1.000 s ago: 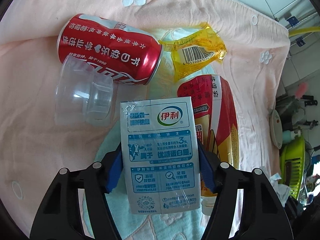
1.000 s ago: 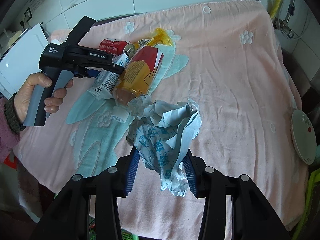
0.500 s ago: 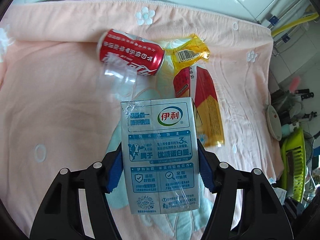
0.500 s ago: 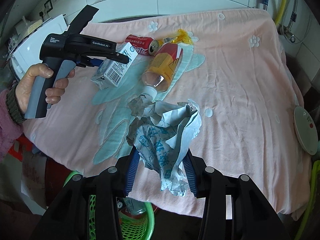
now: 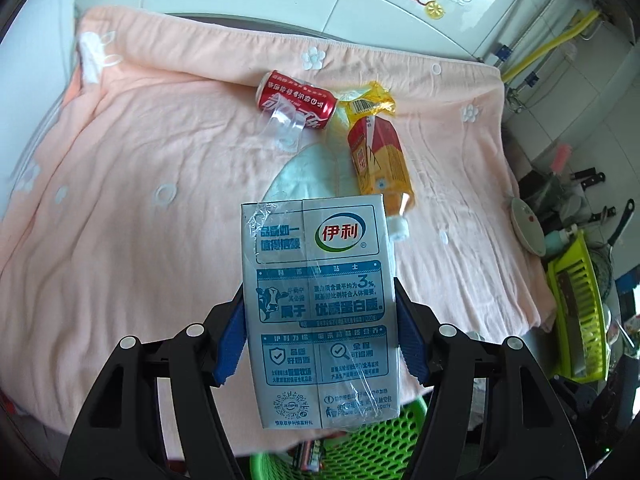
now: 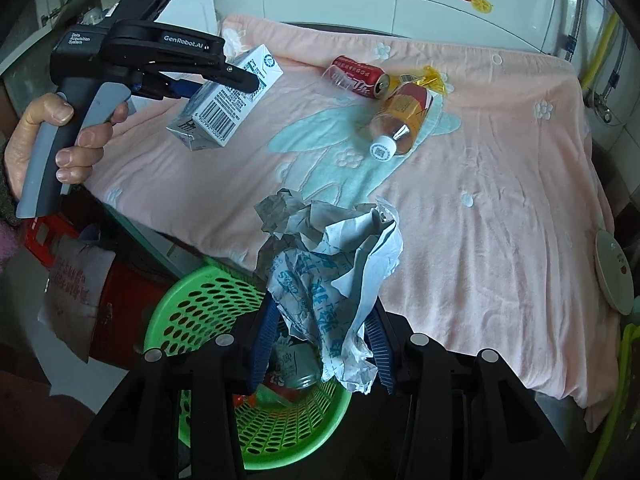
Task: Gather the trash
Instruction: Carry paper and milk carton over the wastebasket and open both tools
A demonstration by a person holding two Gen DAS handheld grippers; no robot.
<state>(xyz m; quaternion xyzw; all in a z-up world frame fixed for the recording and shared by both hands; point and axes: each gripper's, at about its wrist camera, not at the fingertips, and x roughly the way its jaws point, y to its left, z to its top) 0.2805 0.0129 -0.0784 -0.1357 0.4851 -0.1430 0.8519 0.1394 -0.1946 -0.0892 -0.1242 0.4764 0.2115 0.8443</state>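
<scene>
My left gripper [image 5: 318, 340] is shut on a white and blue milk carton [image 5: 316, 300], held in the air over the near edge of the pink cloth; the carton also shows in the right wrist view [image 6: 228, 104]. My right gripper [image 6: 320, 344] is shut on a crumpled white and blue paper wrapper [image 6: 328, 272], held above a green perforated basket [image 6: 208, 304] on the floor. On the cloth lie a red cola can [image 5: 298, 100], a clear plastic cup [image 5: 286, 126], a yellow wrapper [image 5: 370, 102] and an orange-labelled bottle [image 5: 380, 160].
The pink cloth [image 6: 500, 220] covers a table against a white tiled wall. The basket holds a glass jar [image 6: 296, 368] and other trash. A red crate [image 6: 48, 236] stands left of the basket. A small plate [image 6: 614, 272] and a green dish rack [image 5: 576, 304] are at right.
Both grippers have drawn back from the table with their loads. The carton was lifted off the cloth. The green basket has come into view under the right gripper.
</scene>
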